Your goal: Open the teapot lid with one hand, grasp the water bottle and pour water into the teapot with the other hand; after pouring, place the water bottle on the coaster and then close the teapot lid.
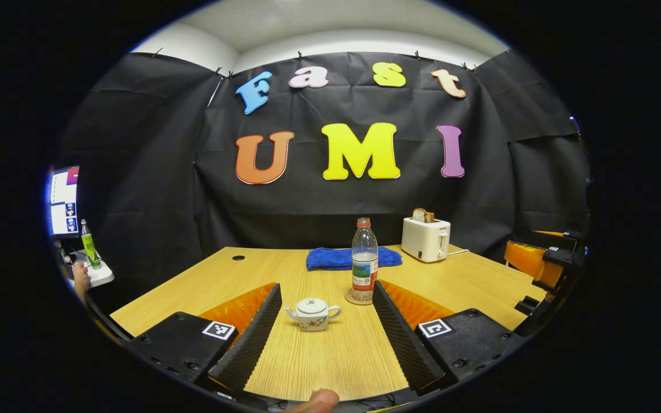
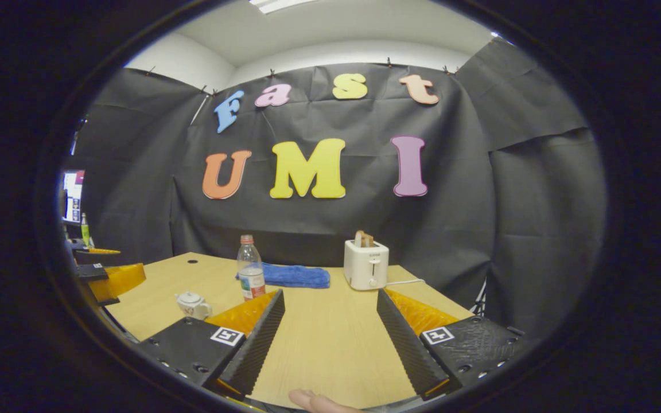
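A small white teapot [image 1: 313, 314] with its lid [image 1: 311, 306] on stands on the wooden table [image 1: 204, 281], just ahead of my left gripper [image 1: 326, 287], which is open with the pot in line between its fingers. Behind the pot a clear water bottle [image 1: 364, 261] with a red cap stands upright on a round coaster [image 1: 353, 299]. My right gripper [image 2: 330, 293] is open over bare table, with nothing between its fingers. From there the teapot [image 2: 193, 304] and bottle [image 2: 251, 275] lie to its left.
A blue cloth [image 1: 336, 259] lies at the back of the table, and a white toaster [image 1: 426, 238] holding bread stands to its right. A monitor [image 1: 64, 201] and a green bottle [image 1: 88, 244] sit off the table's left side. A thumb [image 1: 319, 400] shows at the bottom edge.
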### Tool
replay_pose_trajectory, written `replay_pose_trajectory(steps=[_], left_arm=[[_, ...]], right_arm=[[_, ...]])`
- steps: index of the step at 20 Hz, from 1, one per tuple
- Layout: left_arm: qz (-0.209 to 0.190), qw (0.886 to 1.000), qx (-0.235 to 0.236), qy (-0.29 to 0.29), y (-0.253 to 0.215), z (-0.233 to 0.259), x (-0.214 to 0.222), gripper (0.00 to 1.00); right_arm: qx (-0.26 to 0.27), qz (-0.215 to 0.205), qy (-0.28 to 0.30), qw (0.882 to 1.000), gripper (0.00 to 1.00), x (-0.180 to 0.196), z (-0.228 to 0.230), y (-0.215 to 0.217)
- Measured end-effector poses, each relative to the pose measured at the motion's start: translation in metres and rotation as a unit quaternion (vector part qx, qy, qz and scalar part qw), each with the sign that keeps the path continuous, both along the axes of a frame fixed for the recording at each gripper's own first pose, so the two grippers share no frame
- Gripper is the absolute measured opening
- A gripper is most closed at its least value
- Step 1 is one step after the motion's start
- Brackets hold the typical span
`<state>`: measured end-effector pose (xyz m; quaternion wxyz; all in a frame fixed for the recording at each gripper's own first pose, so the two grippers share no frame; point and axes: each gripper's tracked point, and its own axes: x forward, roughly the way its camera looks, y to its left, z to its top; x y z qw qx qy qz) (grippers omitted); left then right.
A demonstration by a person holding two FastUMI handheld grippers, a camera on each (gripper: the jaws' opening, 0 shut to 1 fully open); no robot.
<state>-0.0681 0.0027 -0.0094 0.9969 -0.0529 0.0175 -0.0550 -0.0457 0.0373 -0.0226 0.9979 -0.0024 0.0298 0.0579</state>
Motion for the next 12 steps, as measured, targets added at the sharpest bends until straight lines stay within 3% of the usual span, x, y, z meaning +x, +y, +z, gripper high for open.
replay_pose_trajectory(steps=[12], left_arm=[[-0.002, 1.000, 0.011, 0.011, -0.006, -0.012, 0.007, 1.00]], right_arm=[[-0.019, 0.013, 0.001, 1.000, 0.96, 0.002, -0.008, 0.010]])
